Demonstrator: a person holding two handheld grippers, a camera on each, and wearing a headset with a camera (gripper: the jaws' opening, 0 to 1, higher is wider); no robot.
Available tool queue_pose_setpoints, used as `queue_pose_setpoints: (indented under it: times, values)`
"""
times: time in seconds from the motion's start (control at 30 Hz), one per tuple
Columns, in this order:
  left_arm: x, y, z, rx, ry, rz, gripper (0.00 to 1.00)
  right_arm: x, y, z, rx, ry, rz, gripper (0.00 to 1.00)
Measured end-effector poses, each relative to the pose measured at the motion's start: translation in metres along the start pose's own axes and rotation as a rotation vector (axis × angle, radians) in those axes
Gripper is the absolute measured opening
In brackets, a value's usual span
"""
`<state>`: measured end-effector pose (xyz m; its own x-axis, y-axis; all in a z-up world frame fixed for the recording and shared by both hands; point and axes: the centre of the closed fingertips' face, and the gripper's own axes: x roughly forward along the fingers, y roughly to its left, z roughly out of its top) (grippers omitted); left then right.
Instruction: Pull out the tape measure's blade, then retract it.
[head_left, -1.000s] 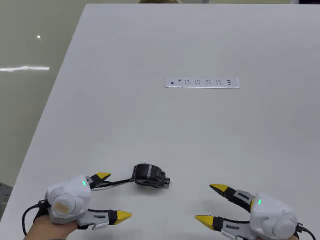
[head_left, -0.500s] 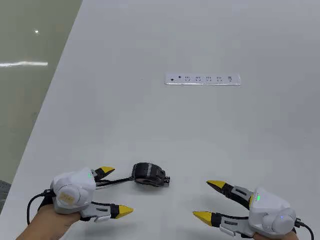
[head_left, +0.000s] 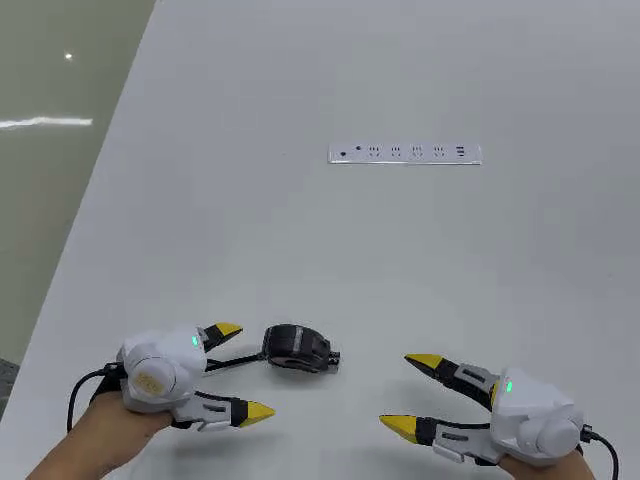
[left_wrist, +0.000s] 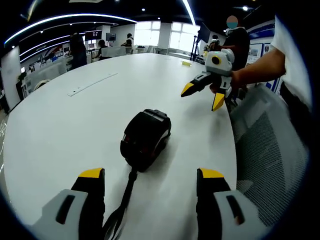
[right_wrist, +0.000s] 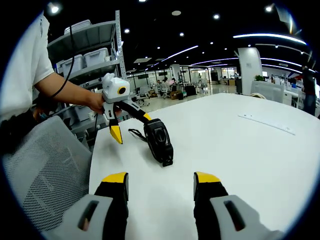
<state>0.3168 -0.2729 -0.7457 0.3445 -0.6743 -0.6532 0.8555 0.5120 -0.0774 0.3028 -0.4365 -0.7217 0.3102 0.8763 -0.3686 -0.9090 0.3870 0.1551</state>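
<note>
A black tape measure lies on the white table near the front edge, its wrist strap trailing left. No blade is drawn out of it. My left gripper is open just left of it, its yellow-tipped jaws on either side of the strap. In the left gripper view the tape measure rests a short way ahead of the open left gripper. My right gripper is open further right, holding nothing. In the right gripper view the tape measure lies ahead of the open right gripper.
A white power strip lies flat at the table's middle. The table's left edge drops to a glossy floor. Behind the person, a grey mesh chair and shelving with bins stand.
My left gripper has moved a little right, closer to the tape measure. My right gripper has edged slightly left. The tape measure has stayed in place.
</note>
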Motion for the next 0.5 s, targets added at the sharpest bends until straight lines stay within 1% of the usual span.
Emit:
queue_pose_setpoints:
  times: [0.2, 0.5]
  values:
    - [0.007, 0.001, 0.0, 0.021, 0.018, -0.02, 0.71, 0.003, -0.002, 0.0, 0.002, -0.001, 0.01, 0.52]
    - [0.015, 0.003, 0.001, 0.029, 0.027, -0.043, 0.7, 0.008, -0.004, -0.003, 0.007, 0.004, 0.024, 0.52]
